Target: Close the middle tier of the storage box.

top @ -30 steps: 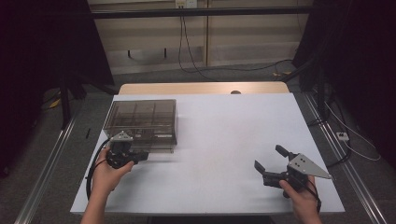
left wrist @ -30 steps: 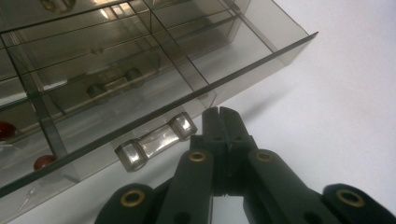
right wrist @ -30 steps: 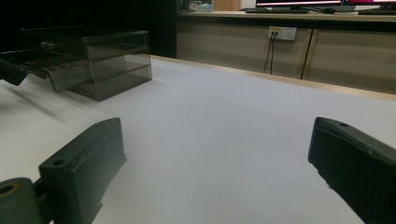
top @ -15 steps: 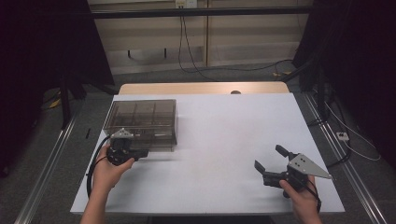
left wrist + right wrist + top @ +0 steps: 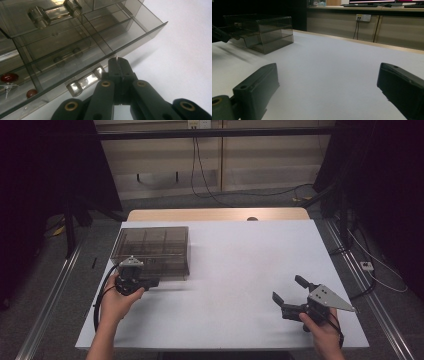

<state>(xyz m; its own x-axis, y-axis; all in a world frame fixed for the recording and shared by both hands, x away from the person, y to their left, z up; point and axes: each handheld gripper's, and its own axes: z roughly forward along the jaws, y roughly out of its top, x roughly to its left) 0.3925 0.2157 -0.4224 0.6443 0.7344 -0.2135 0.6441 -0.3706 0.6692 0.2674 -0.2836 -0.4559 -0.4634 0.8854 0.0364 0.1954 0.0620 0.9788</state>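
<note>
Left tool (image 5: 150,282) closed, right tool (image 5: 290,295) agape

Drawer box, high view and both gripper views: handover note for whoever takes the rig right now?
Left gripper: jaws shut, tips at the front edge of a smoked clear drawer, next to its clear handle; whether they pinch anything I cannot tell.
Right gripper: jaws open, empty, over the white table at the near right, far from the drawer box.
Drawer box: far left of the table. The drawer looks pulled partly out; small red beads lie in a compartment.
Done: left gripper is at the drawer front.
Left: probably finish moving the drawer; the right gripper has no part yet.
</note>
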